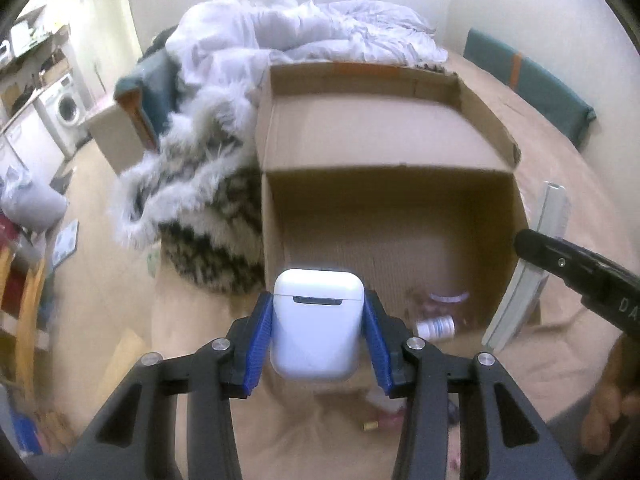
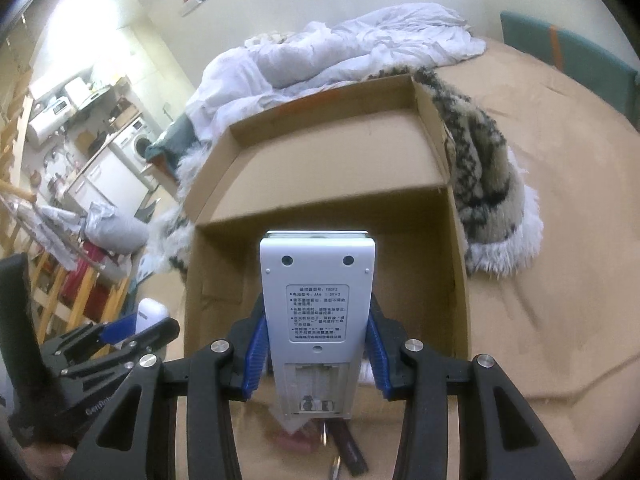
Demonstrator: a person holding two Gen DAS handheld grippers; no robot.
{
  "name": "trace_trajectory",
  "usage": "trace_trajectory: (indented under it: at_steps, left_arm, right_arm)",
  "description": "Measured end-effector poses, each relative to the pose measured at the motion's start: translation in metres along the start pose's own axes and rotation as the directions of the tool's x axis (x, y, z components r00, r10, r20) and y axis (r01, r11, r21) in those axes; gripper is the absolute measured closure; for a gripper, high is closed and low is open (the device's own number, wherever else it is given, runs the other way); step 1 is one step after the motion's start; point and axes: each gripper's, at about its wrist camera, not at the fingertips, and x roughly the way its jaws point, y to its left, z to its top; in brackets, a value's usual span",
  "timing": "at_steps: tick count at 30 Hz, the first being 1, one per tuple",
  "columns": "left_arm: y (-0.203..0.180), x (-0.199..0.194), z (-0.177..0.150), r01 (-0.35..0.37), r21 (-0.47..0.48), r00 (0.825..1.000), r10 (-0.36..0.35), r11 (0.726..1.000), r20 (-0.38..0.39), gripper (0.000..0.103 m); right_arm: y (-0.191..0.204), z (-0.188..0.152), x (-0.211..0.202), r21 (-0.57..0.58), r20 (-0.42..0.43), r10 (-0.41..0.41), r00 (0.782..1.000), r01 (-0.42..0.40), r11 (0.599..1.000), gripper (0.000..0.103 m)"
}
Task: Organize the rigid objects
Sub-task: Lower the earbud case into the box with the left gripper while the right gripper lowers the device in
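My left gripper [image 1: 318,326] is shut on a white earbud case [image 1: 318,320] and holds it just in front of the open cardboard box [image 1: 384,128] on the bed. My right gripper [image 2: 318,336] is shut on a grey-white remote control [image 2: 318,304], back side up, with its battery bay open, held at the box's [image 2: 328,160] near edge. The remote also shows in the left wrist view [image 1: 532,264], leaning at the box's right wall. The left gripper with the case shows low left in the right wrist view [image 2: 152,314]. A small white bottle [image 1: 436,326] and a clear jar [image 1: 444,300] lie in the box.
A furry black-and-white blanket [image 1: 208,216] lies left of the box and a white duvet [image 1: 304,36] behind it. Small items lie on the tan bedsheet [image 1: 320,424] under the grippers. A teal cushion [image 1: 532,76] lines the far right. A washing machine [image 1: 66,108] stands far left.
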Motion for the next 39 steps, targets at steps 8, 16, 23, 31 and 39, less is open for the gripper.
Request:
trace_trajectory:
  at_steps: [8,16,23,31,39]
  left_arm:
    - [-0.022,0.053,0.003,-0.029,0.045,0.999,0.030,0.999,-0.023,0.062]
    - [-0.025,0.090,-0.008,-0.022,0.058,0.998,0.025,0.998,-0.053,0.062]
    - [-0.021,0.098,-0.005,-0.008,0.079,0.998,0.013,0.997,-0.069,0.062]
    - [-0.023,0.108,-0.003,0.017,0.067,0.996,-0.011,0.998,-0.090,0.062]
    - [-0.024,0.117,-0.006,-0.008,0.095,0.996,0.017,0.995,-0.089,0.062]
  right_arm:
    - [-0.010,0.009,0.043,0.003,-0.029,-0.067,0.997,0.067,0.998,0.058]
    - [-0.022,-0.004,0.080,-0.010,-0.121,-0.115,0.986,0.115,0.993,0.058]
    - [-0.022,-0.010,0.100,-0.035,-0.178,-0.155,0.972,0.151,0.988,0.058]
    - [-0.031,-0.013,0.108,-0.007,-0.206,-0.162,0.965,0.164,0.986,0.057]
    - [-0.031,-0.013,0.116,0.003,-0.236,-0.166,0.957,0.171,0.985,0.057]
